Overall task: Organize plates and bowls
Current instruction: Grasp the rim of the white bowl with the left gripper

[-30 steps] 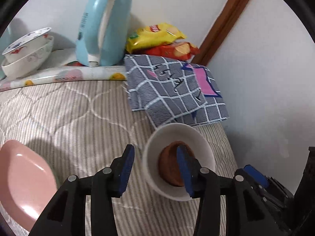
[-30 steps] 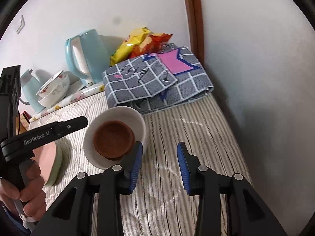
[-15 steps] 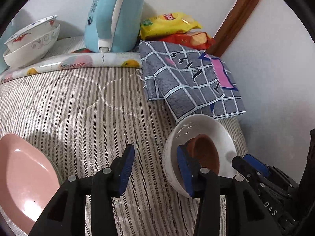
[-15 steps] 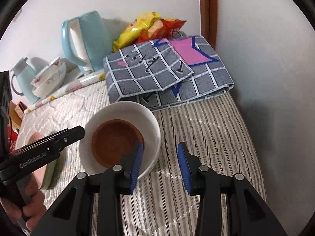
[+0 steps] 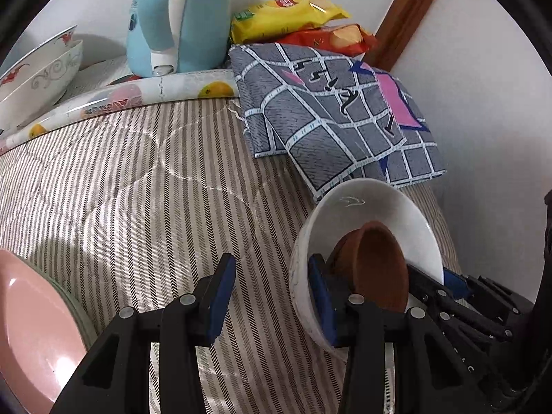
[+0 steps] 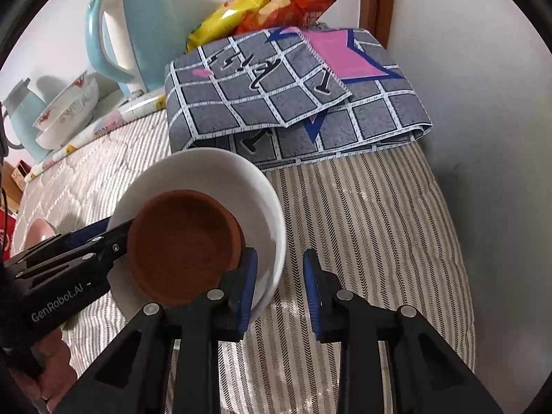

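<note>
A white bowl point(image 5: 365, 207) point(image 6: 220, 172) with a brown dish point(image 5: 376, 269) point(image 6: 183, 248) inside it sits tilted on the striped quilt. My left gripper point(image 5: 272, 293) is open and straddles the bowl's left rim, with one finger inside and the other well clear outside. From the opposite side my right gripper point(image 6: 279, 286) straddles the rim too. Its jaws are closing, the inner pad is beside the brown dish, and a gap still shows at the outer pad. A pink plate point(image 5: 31, 327) lies at the lower left.
Two stacked patterned bowls point(image 5: 38, 76) point(image 6: 69, 114) and a blue kettle point(image 5: 179, 17) stand at the back. A folded checked cloth point(image 5: 338, 117) point(image 6: 293, 96) and snack bags point(image 5: 286, 13) fill the far right corner. A wall point(image 6: 483, 138) borders the right side.
Both grippers have come down onto the white bowl and now straddle its rim. The bowl and brown dish have tipped. The right jaws have narrowed.
</note>
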{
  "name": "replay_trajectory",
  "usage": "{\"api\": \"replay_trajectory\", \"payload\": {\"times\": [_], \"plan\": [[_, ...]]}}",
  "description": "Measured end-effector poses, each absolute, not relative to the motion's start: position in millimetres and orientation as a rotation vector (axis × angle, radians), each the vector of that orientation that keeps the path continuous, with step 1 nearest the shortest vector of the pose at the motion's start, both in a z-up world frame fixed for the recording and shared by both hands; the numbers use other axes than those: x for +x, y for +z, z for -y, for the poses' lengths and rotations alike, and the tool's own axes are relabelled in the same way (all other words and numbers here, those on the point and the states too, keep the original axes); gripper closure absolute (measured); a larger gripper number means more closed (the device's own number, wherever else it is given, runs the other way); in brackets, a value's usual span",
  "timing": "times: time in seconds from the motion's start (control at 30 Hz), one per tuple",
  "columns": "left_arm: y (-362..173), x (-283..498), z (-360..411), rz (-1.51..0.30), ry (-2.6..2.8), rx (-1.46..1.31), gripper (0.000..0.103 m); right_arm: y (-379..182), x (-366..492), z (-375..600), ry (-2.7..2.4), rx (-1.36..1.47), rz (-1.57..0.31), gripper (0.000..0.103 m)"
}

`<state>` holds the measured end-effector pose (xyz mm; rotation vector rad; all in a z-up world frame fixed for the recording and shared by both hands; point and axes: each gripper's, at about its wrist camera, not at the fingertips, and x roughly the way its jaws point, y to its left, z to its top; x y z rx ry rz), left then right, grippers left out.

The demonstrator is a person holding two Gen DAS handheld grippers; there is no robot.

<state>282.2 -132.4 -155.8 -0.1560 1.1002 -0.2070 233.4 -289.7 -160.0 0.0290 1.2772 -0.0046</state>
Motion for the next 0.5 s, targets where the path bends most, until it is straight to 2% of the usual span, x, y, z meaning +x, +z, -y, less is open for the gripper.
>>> {"api": "replay_trajectory", "payload": {"times": [0.33,0.5], "plan": [[-164.8,288.8,133.8,-1.116,-0.213,-0.150,0.059,-162.4,233.6,291.9,-0.006,0.034,-1.261,0.074],[-167.2,289.3,133.7,-1.104,-0.216,-0.183,0.060,-162.4,232.4,297.2,-0.016,0.058,-1.245,0.066]]}}
